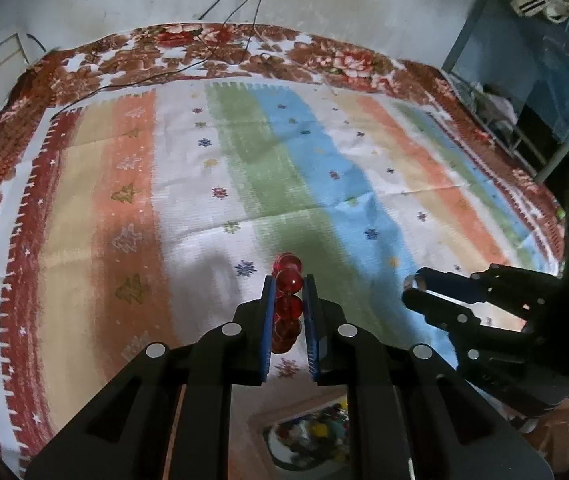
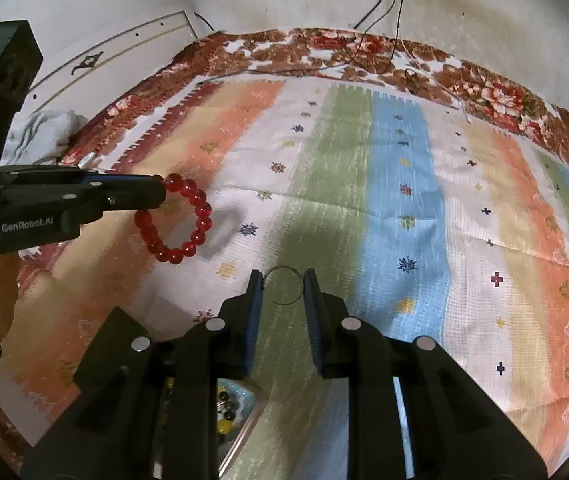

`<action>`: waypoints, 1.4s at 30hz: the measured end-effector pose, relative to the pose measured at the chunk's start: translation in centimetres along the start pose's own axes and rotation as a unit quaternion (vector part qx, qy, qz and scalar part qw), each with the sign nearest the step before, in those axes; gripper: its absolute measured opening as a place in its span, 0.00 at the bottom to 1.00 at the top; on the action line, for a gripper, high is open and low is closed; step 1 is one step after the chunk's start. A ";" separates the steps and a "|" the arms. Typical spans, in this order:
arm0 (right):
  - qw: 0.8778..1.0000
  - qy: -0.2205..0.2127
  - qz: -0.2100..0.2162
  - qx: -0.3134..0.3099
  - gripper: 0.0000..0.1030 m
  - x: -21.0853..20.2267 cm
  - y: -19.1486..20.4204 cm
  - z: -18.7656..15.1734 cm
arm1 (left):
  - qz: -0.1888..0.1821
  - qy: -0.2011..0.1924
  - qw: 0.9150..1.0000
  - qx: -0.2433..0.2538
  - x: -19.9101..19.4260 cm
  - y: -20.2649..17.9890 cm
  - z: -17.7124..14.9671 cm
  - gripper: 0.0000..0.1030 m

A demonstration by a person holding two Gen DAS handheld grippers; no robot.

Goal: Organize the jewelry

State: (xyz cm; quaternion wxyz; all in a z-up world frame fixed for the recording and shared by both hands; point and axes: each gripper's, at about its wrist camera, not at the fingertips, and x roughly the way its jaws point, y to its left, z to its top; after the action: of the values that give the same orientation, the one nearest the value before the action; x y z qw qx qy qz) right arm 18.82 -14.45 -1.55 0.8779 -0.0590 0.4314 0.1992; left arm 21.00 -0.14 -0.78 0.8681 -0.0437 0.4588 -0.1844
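**Operator:** Right wrist view, status?

**Manual:** Your left gripper (image 2: 156,190) has its fingers clenched on the red bead bracelet (image 2: 176,220), which hangs above the striped cloth (image 2: 364,160). Your right gripper (image 2: 282,284) fingers pinch a thin wire ring (image 2: 284,269).

**Operator:** Risks?

**Manual:** The ring sits at the fingertips; a jolt could likely spring it free. The bracelet's round beads may roll out and drop beside the jewelry tray (image 2: 240,400).
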 end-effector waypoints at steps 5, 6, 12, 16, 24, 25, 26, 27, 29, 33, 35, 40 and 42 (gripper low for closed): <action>1.000 -0.003 0.005 -0.002 0.22 -0.9 0.6 -0.4 | -0.009 -0.012 1.000 0.002 -1.4 -0.5 -0.8 0.12; 1.000 -0.004 0.006 -0.002 0.22 -1.0 0.8 -0.5 | -0.013 -0.014 1.000 0.002 -1.7 -0.7 -1.0 0.12; 1.000 -0.008 0.015 -0.005 0.21 -2.0 1.6 -1.2 | -0.027 -0.026 0.999 0.007 -3.4 -1.5 -2.0 0.12; 1.000 -0.010 0.018 -0.003 0.21 -2.7 1.9 -1.9 | -0.038 -0.030 0.999 0.012 -4.5 -2.1 -3.1 0.12; 0.999 -0.011 0.030 -0.005 0.21 -3.7 3.2 -3.6 | -0.057 -0.031 0.998 0.020 -5.8 -3.0 -5.3 0.12; 0.999 -0.010 0.031 -0.006 0.21 -3.8 3.4 -3.9 | -0.059 -0.031 0.998 0.020 -6.1 -3.0 -5.7 0.12; 0.999 -0.008 0.034 -0.007 0.21 -3.9 3.6 -4.2 | -0.060 -0.030 0.998 0.020 -6.2 -3.0 -6.1 0.12; 0.999 -0.008 0.033 -0.008 0.21 -4.0 3.7 -4.4 | -0.061 -0.030 0.997 0.020 -6.3 -3.0 -6.4 0.12; 0.999 -0.006 0.036 -0.007 0.22 -4.1 3.8 -4.7 | -0.062 -0.027 0.998 0.021 -6.4 -3.1 -7.1 0.12; 0.999 -0.003 0.040 -0.004 0.22 -4.4 4.1 -5.5 | -0.061 -0.017 0.998 0.028 -6.4 -3.4 -8.3 0.12; 0.999 0.000 0.042 -0.004 0.22 -4.4 4.1 -5.9 | -0.061 -0.010 0.998 0.030 -6.3 -3.4 -8.7 0.12; 0.999 -0.002 0.036 -0.001 0.45 -4.6 4.0 -6.2 | -0.060 -0.011 0.998 0.028 -6.5 -3.3 -9.3 0.18; 1.000 -0.004 0.028 0.001 0.47 -4.8 3.8 -6.3 | -0.051 -0.015 0.998 0.025 -6.6 -3.1 -9.4 0.20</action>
State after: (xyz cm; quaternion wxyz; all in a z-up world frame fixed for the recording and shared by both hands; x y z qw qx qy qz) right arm 10.09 -14.14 -1.47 0.8740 -0.0454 0.4291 0.2233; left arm 9.10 0.30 -0.26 0.8649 -0.0479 0.4384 -0.2398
